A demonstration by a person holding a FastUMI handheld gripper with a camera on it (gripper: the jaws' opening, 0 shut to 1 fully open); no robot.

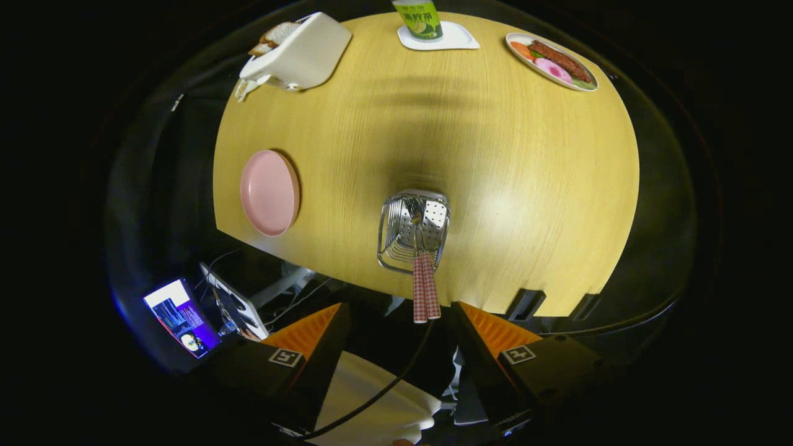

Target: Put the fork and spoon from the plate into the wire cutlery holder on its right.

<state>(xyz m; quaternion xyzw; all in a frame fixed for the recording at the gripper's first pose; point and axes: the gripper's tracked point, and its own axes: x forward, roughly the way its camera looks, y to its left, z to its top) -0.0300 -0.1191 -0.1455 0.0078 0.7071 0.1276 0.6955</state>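
Two checked handles [425, 288] stand side by side in the wire cutlery holder [414, 230], which sits on the wooden desk [495, 161] just ahead of the hand-held gripper [401, 325]; the handles lean out over the holder's near rim toward the fingers, and their ends sit in the gap between the fingertips [313, 328] without touching either one. Inside the holder, against its perforated back wall, the metal heads of the fork and spoon show, though which handle belongs to which cannot be told. The hand-held gripper is spread wide and has hold of nothing, its fingers apart on both sides of the handle ends. To the left of the holder and well apart from it, a pink plate [269, 192] lies bare near the desk's near edge. Beyond, at the far left of the desk, a white toaster [300, 52] holds slices of bread. Straight ahead at the far edge a green carton [419, 18] stands on a white coaster [455, 38], and to the right of it lies an oval dish [551, 62] of food. Below the desk, left of the fingers, a lit screen [181, 317] glows, and a dark cable [378, 393] runs between the fingers
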